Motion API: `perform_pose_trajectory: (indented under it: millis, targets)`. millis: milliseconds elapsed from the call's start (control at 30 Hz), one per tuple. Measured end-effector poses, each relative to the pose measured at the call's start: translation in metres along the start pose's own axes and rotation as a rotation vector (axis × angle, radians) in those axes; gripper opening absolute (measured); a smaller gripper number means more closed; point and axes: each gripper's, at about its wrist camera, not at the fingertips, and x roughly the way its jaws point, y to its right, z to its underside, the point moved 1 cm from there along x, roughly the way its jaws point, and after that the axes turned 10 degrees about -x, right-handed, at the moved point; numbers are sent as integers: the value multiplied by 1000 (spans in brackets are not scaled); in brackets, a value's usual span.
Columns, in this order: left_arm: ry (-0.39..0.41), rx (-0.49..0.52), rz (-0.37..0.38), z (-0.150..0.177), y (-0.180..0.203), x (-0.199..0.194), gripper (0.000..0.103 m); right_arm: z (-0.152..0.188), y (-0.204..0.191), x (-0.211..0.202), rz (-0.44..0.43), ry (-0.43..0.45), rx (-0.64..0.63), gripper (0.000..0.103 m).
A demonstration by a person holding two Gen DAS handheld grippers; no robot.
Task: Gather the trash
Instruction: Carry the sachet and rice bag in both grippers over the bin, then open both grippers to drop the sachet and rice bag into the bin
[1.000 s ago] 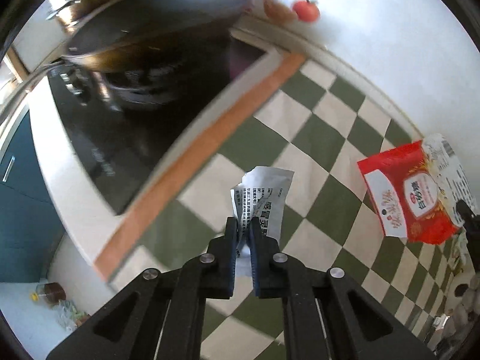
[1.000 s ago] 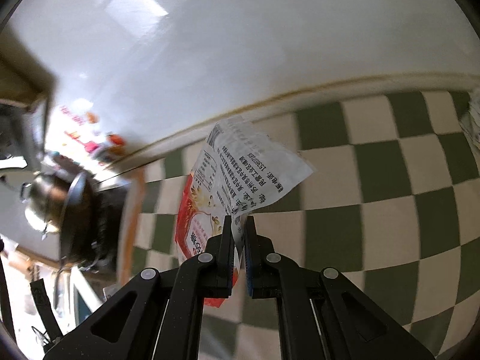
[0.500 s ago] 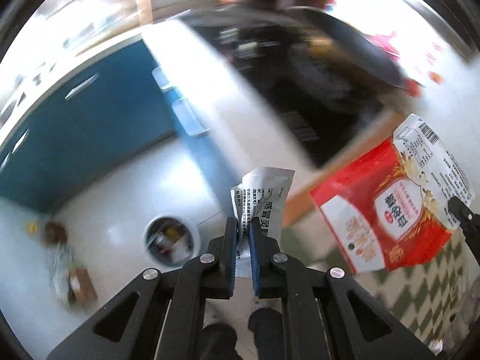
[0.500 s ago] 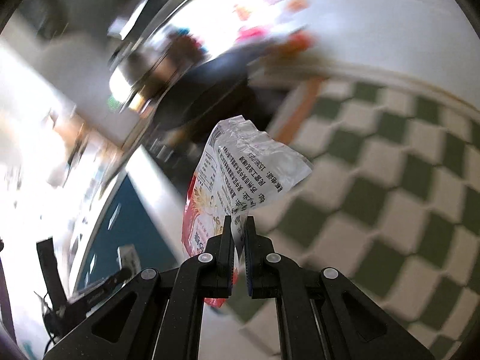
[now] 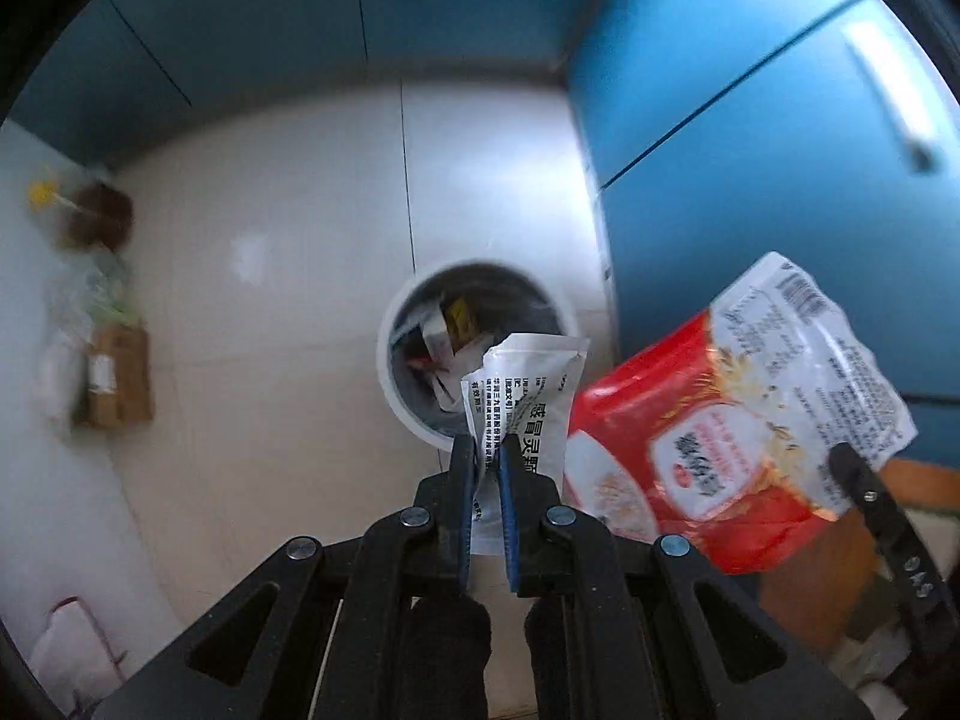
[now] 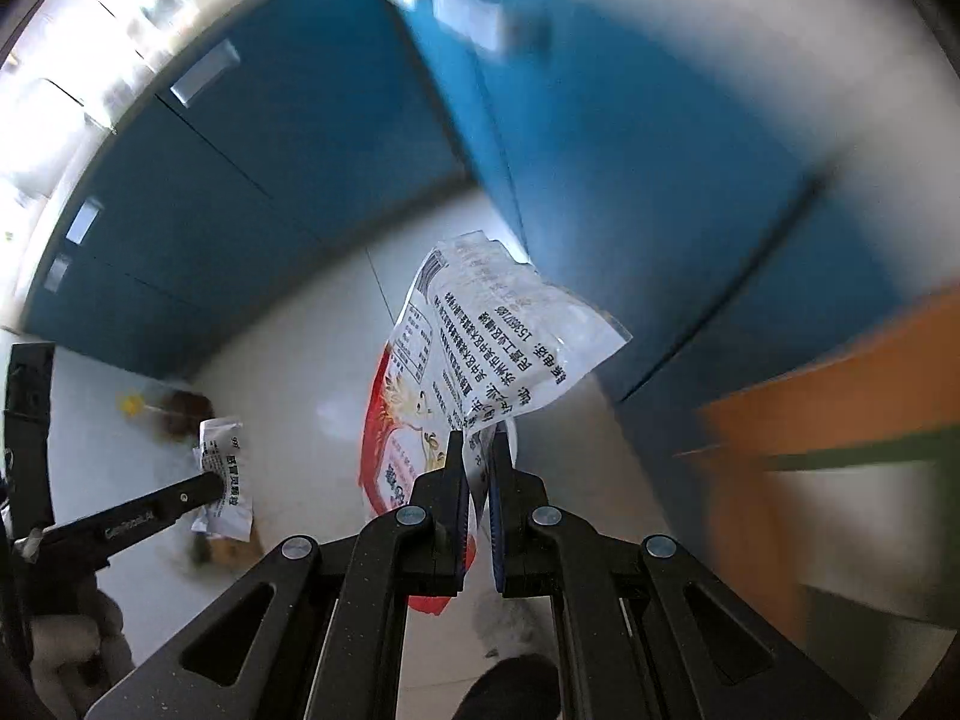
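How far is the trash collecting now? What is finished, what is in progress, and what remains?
Done: both pieces are picked up. The left gripper fingers are shut on the white sachet, the right gripper on the red and white bag. In hand: both hang above the floor, near the round bin, which already holds trash. Left: dropping both into it.

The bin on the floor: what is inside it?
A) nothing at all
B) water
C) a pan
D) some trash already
D: the left wrist view looks down into the round white bin, and wrappers already lie inside it.
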Motion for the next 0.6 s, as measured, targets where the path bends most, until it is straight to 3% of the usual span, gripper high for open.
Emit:
perform_pose_trajectory:
  millis: [67, 133, 167, 267, 400, 433, 500, 533, 567, 600]
  targets:
    - [-37, -9, -1, -15, -15, 57, 6, 5, -10, 77, 34, -26, -11, 6]
    - [-82, -18, -4, -28, -27, 112, 7, 10, -15, 126, 57, -35, -25, 6]
    - [-102, -22, -7, -34, -32, 143, 13, 12, -16, 153, 63, -41, -29, 6]
    - [-118, -12, -51, -46, -42, 200, 16, 21, -22, 224, 85, -44, -68, 6]
    - [-134, -22, -102, -54, -49, 244, 18, 27, -31, 278, 98, -93, -126, 9]
    - [-127, -30, -95, -55, -50, 248, 24, 31, -33, 291, 90, -125, -136, 9]
    - [-101, -27, -96, -55, -54, 247, 46, 35, -35, 303, 93, -159, -149, 15]
    - [-80, -28, -102, -55, -56, 244, 73, 36, -37, 305, 93, -166, -151, 25]
    - [-66, -28, -108, -53, -56, 243, 93, 36, -35, 307, 93, -176, -150, 35]
    - [-56, -24, -110, -52, -56, 240, 96, 40, -32, 306, 87, -180, -146, 58]
